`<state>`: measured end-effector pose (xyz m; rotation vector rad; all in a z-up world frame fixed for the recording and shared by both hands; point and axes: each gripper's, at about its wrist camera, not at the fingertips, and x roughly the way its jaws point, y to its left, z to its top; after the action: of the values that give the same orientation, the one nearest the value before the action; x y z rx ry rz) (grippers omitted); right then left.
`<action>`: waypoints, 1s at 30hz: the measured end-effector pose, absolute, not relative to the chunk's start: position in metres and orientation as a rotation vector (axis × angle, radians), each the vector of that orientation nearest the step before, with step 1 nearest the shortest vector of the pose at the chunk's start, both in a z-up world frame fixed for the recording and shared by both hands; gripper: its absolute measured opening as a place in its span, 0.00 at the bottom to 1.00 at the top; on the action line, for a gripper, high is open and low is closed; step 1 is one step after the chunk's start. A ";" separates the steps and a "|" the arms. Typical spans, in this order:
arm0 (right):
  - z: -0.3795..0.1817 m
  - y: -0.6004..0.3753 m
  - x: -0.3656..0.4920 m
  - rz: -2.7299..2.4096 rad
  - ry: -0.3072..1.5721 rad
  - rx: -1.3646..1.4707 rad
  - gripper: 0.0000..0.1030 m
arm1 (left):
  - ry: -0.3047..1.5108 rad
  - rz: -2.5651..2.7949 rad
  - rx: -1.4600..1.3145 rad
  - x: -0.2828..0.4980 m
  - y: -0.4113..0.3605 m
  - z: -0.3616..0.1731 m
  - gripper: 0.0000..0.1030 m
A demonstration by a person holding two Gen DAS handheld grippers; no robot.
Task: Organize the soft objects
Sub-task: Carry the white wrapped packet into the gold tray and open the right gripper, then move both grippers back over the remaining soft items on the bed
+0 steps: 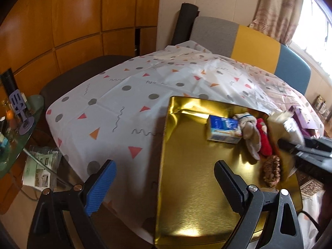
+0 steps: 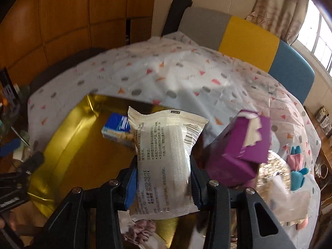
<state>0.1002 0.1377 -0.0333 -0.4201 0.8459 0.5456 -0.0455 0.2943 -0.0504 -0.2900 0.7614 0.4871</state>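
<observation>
A gold tray [image 1: 186,197] lies on the patterned tablecloth. In it are a blue tissue pack [image 1: 224,129], a beige sock [image 1: 250,132], a red plush [image 1: 264,139] and a brown scrunchie [image 1: 271,170]. My left gripper [image 1: 164,186] is open and empty over the tray's left edge. My right gripper [image 2: 164,180] is shut on a white plastic packet [image 2: 164,157], held above the tray [image 2: 68,145]. The blue tissue pack [image 2: 116,131] lies just behind the packet. The right gripper shows at the right edge of the left wrist view [image 1: 307,149].
A purple box [image 2: 240,151] stands right of the packet, with blue and pink soft items [image 2: 296,166] further right. A chair back in grey, yellow and blue [image 1: 255,45] stands behind the table. A glass side table [image 1: 12,124] with clutter is at left.
</observation>
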 end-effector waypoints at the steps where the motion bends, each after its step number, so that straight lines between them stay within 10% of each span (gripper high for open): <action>1: -0.042 0.144 0.099 0.547 0.857 -0.428 0.42 | 0.766 0.493 -0.296 -0.046 0.296 -0.052 0.93; 30: -0.057 0.144 0.080 0.493 0.784 -0.428 0.61 | 0.770 0.489 -0.274 -0.045 0.291 -0.053 0.95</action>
<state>0.0798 0.1445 -0.0573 -0.4278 0.7835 0.4935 -0.0452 0.2914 -0.0527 -0.2745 0.7696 0.4889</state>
